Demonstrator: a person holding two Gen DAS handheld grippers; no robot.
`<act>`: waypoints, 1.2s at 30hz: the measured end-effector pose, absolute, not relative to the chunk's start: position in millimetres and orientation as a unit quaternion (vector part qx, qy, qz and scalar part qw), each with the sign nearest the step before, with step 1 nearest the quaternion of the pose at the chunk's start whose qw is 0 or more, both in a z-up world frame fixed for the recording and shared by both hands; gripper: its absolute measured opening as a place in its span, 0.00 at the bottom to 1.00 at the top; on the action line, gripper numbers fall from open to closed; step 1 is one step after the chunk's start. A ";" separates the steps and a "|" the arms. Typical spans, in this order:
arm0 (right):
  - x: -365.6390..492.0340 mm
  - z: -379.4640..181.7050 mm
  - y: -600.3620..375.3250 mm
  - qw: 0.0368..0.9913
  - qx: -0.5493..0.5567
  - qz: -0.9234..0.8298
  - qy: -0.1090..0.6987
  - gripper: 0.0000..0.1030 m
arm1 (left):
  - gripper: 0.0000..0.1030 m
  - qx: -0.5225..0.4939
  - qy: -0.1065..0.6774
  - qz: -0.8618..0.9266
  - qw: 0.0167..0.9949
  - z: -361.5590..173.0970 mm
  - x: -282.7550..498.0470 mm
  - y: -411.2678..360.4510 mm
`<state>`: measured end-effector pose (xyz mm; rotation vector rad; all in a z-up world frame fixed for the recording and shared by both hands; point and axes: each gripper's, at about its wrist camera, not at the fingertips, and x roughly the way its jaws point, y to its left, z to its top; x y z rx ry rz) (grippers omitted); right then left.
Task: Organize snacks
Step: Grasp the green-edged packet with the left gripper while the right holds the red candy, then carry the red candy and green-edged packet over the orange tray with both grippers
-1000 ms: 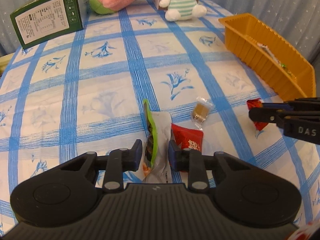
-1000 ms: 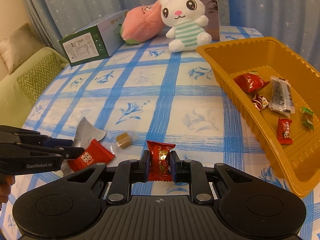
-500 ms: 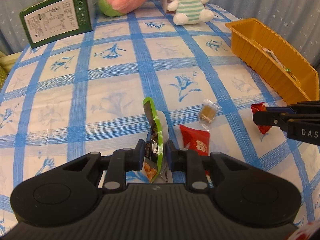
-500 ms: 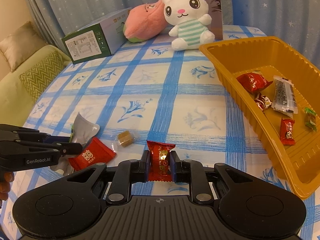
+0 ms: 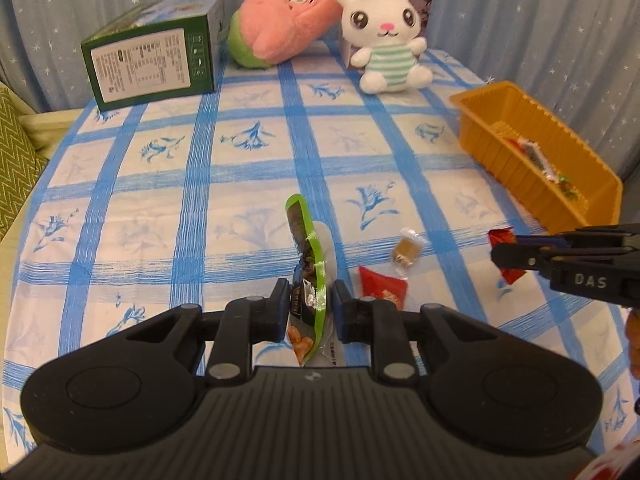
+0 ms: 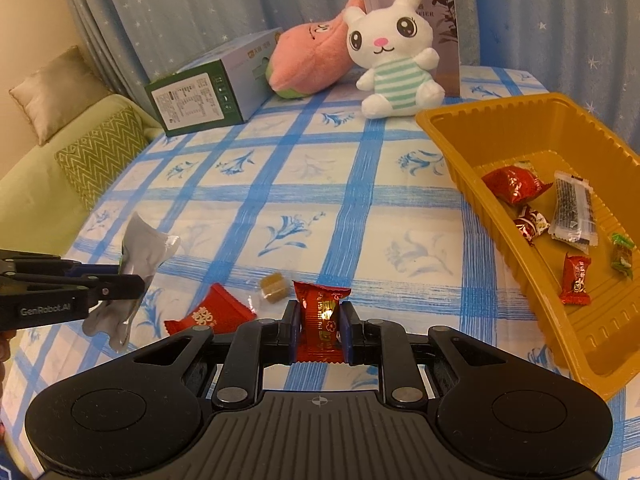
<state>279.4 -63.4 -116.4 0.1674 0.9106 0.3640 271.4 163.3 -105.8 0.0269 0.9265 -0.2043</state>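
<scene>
While your left gripper [image 5: 310, 310] fingers clench the limp, crinkly green snack pouch [image 5: 307, 268] mid-body and your right gripper [image 6: 319, 330] clamps a light red candy [image 6: 321, 322], both hang short of the orange tray [image 6: 460, 156].

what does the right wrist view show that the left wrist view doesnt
Only the right wrist view: the sofa cushions and the tray's floor with its snacks laid out, such as the dark bar packet.

Only the left wrist view: the printed green-edged front of the snack bag clamped in the left gripper.

Both: the orange tray, the white bunny, the green box, the loose red packet, the tan candy, and the right gripper clamping a red candy.
</scene>
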 end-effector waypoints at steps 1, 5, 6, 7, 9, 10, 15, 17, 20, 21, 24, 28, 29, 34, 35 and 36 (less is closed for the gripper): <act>278.3 -114.6 -64.0 0.879 0.080 0.176 0.436 0.20 | 0.19 0.012 0.443 -0.101 0.891 -102.8 269.5 161.5; 272.7 -106.0 -68.1 0.881 0.080 0.178 0.430 0.20 | 0.19 0.012 0.431 -0.108 0.896 -91.2 263.1 150.8; 270.9 -103.6 -69.6 0.882 0.080 0.178 0.429 0.20 | 0.19 0.012 0.427 -0.110 0.897 -88.2 261.4 147.5; 269.1 -101.2 -71.4 0.883 0.080 0.179 0.427 0.20 | 0.19 0.013 0.424 -0.113 0.898 -85.6 259.9 144.0; 265.8 -96.5 -75.6 0.884 0.081 0.179 0.423 0.20 | 0.19 0.014 0.419 -0.118 0.900 -80.6 257.3 137.2; 263.9 -94.1 -77.8 0.885 0.081 0.179 0.421 0.20 | 0.19 0.014 0.416 -0.120 0.901 -78.3 255.8 133.5; 252.3 -84.4 -90.8 0.890 0.084 0.178 0.412 0.20 | 0.19 0.019 0.405 -0.134 0.904 -67.7 247.1 112.4; 247.3 -80.3 -97.5 0.891 0.086 0.177 0.409 0.20 | 0.19 0.021 0.402 -0.140 0.905 -64.3 243.6 102.7; 239.4 -75.2 -109.1 0.893 0.089 0.175 0.405 0.20 | 0.19 0.024 0.398 -0.149 0.905 -59.5 237.7 87.1; 236.9 -73.3 -113.5 0.894 0.090 0.174 0.404 0.20 | 0.19 0.024 0.396 -0.153 0.905 -57.6 235.2 81.8; 227.1 -67.8 -128.0 0.896 0.093 0.170 0.400 0.20 | 0.19 0.024 0.393 -0.163 0.905 -52.5 227.9 63.4; 214.4 -62.3 -149.2 0.898 0.095 0.163 0.397 0.20 | 0.19 0.023 0.389 -0.178 0.904 -47.8 220.7 37.7; 211.7 -61.1 -154.8 0.899 0.095 0.161 0.397 0.20 | 0.19 0.023 0.388 -0.180 0.904 -46.5 218.9 31.2; 200.4 -55.8 -185.2 0.902 0.096 0.149 0.394 0.20 | 0.19 0.015 0.384 -0.194 0.903 -40.4 209.7 -3.9; 197.7 -54.5 -191.6 0.902 0.096 0.147 0.394 0.20 | 0.19 0.013 0.384 -0.197 0.902 -39.2 208.6 -11.0; 195.8 -53.6 -197.9 0.903 0.096 0.145 0.393 0.20 | 0.19 0.011 0.383 -0.199 0.902 -38.1 207.7 -17.8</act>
